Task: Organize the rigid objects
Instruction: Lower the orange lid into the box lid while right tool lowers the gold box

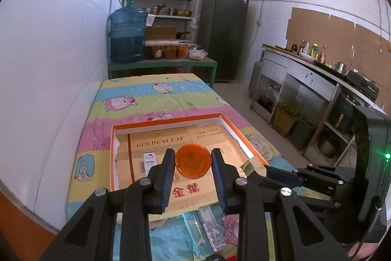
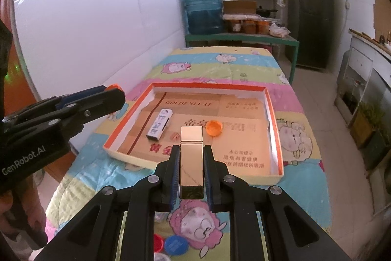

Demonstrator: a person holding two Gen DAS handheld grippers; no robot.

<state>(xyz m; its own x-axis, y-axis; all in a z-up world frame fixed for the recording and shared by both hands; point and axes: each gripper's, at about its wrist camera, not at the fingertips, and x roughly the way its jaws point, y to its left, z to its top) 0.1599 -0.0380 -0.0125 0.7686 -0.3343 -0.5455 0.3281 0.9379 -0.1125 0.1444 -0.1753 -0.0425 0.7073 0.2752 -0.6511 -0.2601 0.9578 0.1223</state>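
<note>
Gold box (image 2: 191, 160) in right hand-held gripper (image 2: 191, 151); orange cap (image 1: 193, 160) in left hand-held gripper (image 1: 193, 155); "GenRobot.AI".

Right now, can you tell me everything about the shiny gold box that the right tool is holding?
The shiny gold rectangular box is long and narrow, with mirror-like metallic sides and a thin seam across it near the far end, like a lid line. A faint scratch runs along its top. The right tool is shut on it, blue pads pressing both long sides, so it is held up in the air, pointing forward and tilted downward. It hangs over the near edge of the orange-rimmed cardboard tray, touching nothing else.
</note>
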